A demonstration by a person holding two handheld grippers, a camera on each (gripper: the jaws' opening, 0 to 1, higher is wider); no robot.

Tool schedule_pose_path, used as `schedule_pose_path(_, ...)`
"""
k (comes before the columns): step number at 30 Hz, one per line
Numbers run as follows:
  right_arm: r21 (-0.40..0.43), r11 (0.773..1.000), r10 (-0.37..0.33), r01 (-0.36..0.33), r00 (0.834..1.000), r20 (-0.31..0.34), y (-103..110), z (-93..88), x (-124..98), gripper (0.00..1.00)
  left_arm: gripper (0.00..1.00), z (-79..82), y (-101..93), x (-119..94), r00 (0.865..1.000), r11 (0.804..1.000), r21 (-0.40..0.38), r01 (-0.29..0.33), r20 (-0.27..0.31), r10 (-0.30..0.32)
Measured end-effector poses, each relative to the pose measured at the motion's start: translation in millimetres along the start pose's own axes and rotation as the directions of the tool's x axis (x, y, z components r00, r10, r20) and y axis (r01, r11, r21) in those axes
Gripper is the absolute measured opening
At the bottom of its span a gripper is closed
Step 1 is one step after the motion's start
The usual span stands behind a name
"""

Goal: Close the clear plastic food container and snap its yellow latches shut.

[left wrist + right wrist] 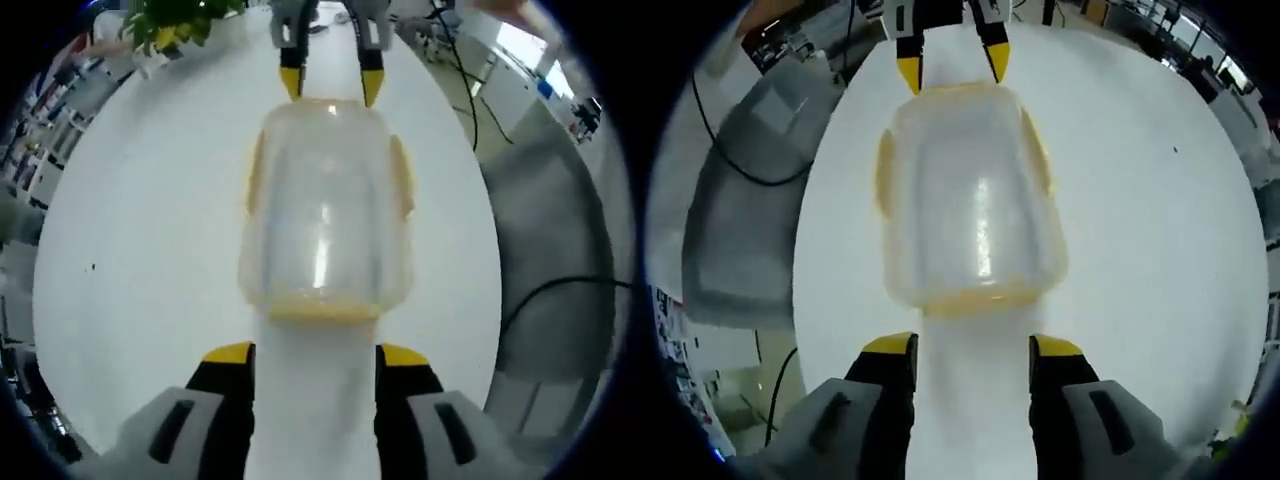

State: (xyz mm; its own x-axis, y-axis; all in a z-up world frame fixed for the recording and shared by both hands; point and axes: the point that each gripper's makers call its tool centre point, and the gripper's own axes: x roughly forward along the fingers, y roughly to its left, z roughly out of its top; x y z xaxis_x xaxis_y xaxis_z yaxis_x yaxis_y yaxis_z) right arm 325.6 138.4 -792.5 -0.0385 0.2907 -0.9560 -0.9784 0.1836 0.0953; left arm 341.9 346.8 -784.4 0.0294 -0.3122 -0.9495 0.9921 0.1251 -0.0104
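1 clear container point(325, 210), 4 yellow latches point(403, 175), 2 grippers point(314, 362), 1 white table point(140, 250), 1 plant point(180, 22).

- The plant point(175, 25) is cut off by the left gripper view's top edge.
- The container point(970, 195) looks cloudy; whether its latches point(883, 170) are snapped cannot be told.

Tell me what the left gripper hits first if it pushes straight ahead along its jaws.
Probably the near short end of the clear container, at its yellow latch. The left gripper stands open on the white table, a bare gap between.
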Motion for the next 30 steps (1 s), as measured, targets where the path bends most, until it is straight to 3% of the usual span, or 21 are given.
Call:
schedule_pose_path(2, 0.063, 0.998, -0.001, -0.001, 1.0, 0.031, -1.2, 0.5, -5.8, 0.45, 0.44, 0.1, 0.5, -6.3, 0.998, 0.995, -0.092, 0.028, 0.051, -0.023)
schedule_pose_path(4, 0.106, 0.994, -0.012, 0.005, 0.998, 0.065, -3.2, 1.7, -11.5, 0.45, 0.46, -4.6, 3.0, -12.2, 0.998, 0.987, -0.16, 0.033, 0.065, -0.022)
schedule_pose_path(8, 0.19, 0.982, -0.026, 0.006, 0.995, 0.101, -5.4, 0.9, -19.0, 0.46, 0.53, -8.6, 4.6, -18.8, 0.994, 0.967, -0.253, 0.041, 0.105, -0.015)
schedule_pose_path(10, 0.242, 0.97, -0.024, -0.009, 0.991, 0.13, -3.9, 2.8, -21.2, 0.47, 0.53, -6.8, 6.7, -23.2, 0.989, 0.942, -0.331, 0.055, 0.147, -0.007)
schedule_pose_path(12, 0.293, 0.955, -0.007, -0.041, 0.986, 0.164, -0.8, 5.3, -22.8, 0.48, 0.53, -0.1, 12.1, -28.0, 0.975, 0.894, -0.44, 0.086, 0.223, 0.016)
schedule_pose_path(14, 0.34, 0.939, -0.01, -0.057, 0.982, 0.19, -0.5, 7.7, -24.3, 0.48, 0.54, 5.5, 17.6, -32.7, 0.957, 0.83, -0.542, 0.131, 0.289, 0.038)
schedule_pose_path(15, 0.386, 0.92, -0.018, -0.064, 0.979, 0.204, -1.7, 8.9, -25.7, 0.48, 0.54, 9.2, 17.6, -35.3, 0.946, 0.787, -0.595, 0.164, 0.322, 0.047)
schedule_pose_path(16, 0.412, 0.908, -0.024, -0.072, 0.975, 0.222, -2.4, 11.1, -26.7, 0.48, 0.54, 11.4, 14.9, -36.8, 0.938, 0.761, -0.618, 0.195, 0.344, 0.038)
schedule_pose_path(18, 0.491, 0.867, -0.044, -0.087, 0.968, 0.248, -6.2, 12.4, -29.6, 0.47, 0.54, 10.8, 9.3, -36.9, 0.935, 0.718, -0.656, 0.23, 0.353, 0.023)
schedule_pose_path(19, 0.5, 0.861, -0.046, -0.092, 0.965, 0.257, -6.9, 13.3, -30.3, 0.48, 0.55, 10.3, 5.7, -36.5, 0.934, 0.698, -0.671, 0.248, 0.357, 0.011)
schedule_pose_path(21, 0.571, 0.808, -0.056, -0.144, 0.947, 0.317, -6.1, 21.4, -34.9, 0.47, 0.55, 11.1, -1.1, -34.4, 0.927, 0.62, -0.726, 0.297, 0.375, -0.005)
schedule_pose_path(22, 0.616, 0.766, -0.057, -0.182, 0.936, 0.347, -6.1, 25.4, -36.9, 0.47, 0.55, 11.5, -2.5, -32.9, 0.924, 0.567, -0.761, 0.316, 0.383, -0.001)
schedule_pose_path(23, 0.673, 0.702, -0.062, -0.233, 0.921, 0.384, -5.1, 31.2, -39.2, 0.47, 0.55, 12.3, -1.4, -31.1, 0.918, 0.48, -0.809, 0.34, 0.397, 0.019)
schedule_pose_path(24, 0.686, 0.666, -0.064, -0.292, 0.894, 0.443, -4.8, 39.8, -42.2, 0.47, 0.55, 16.4, -2.7, -29.7, 0.901, 0.42, -0.823, 0.382, 0.432, 0.027)
schedule_pose_path(26, 0.714, 0.607, -0.067, -0.35, 0.872, 0.484, -4.5, 46.0, -44.3, 0.46, 0.54, 16.9, -5.8, -26.7, 0.896, 0.358, -0.84, 0.407, 0.443, 0.02)
schedule_pose_path(27, 0.716, 0.594, -0.079, -0.367, 0.859, 0.506, -5.6, 49.8, -44.5, 0.47, 0.54, 16.6, -6.9, -23.8, 0.894, 0.369, -0.834, 0.411, 0.448, 0.016)
schedule_pose_path(28, 0.726, 0.581, -0.081, -0.369, 0.861, 0.502, -5.3, 49.4, -43.2, 0.47, 0.54, 16.3, -8.2, -22.0, 0.894, 0.371, -0.832, 0.413, 0.448, 0.01)
schedule_pose_path(29, 0.729, 0.578, -0.076, -0.366, 0.865, 0.495, -3.9, 48.5, -40.3, 0.45, 0.54, 15.5, -9.4, -19.6, 0.898, 0.35, -0.842, 0.411, 0.44, 0.003)
schedule_pose_path(30, 0.748, 0.532, -0.064, -0.397, 0.862, 0.503, -0.2, 50.8, -38.1, 0.44, 0.53, 15.7, -9.8, -18.0, 0.898, 0.35, -0.842, 0.41, 0.44, 0.006)
